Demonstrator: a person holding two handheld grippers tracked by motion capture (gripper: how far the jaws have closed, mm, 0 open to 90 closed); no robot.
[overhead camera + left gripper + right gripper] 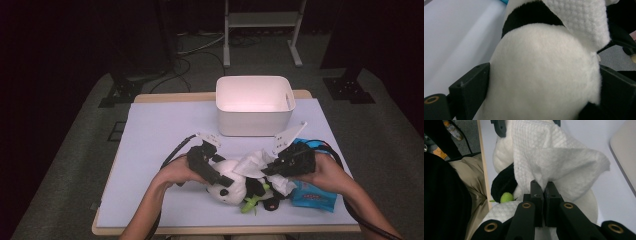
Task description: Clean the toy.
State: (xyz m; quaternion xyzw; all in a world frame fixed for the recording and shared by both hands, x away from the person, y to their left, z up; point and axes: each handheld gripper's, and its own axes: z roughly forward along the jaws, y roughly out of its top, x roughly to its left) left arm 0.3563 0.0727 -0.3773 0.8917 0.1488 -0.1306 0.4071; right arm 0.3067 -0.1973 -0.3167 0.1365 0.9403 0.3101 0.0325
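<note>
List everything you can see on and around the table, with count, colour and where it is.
plush panda: one, white and black, front middle of the table, between the left gripper's jaws
wipe: one, white, draped over the panda, pinched by the right gripper
green piece: one, green, at the panda's front side
packet: one, blue, under the right hand
bin: one, white, far middle of the table
table cover: one, pale blue
left gripper: one, black, jaws wide around the panda
right gripper: one, black, shut on the wipe

Lab: dark room, stand legs (227,37)
</note>
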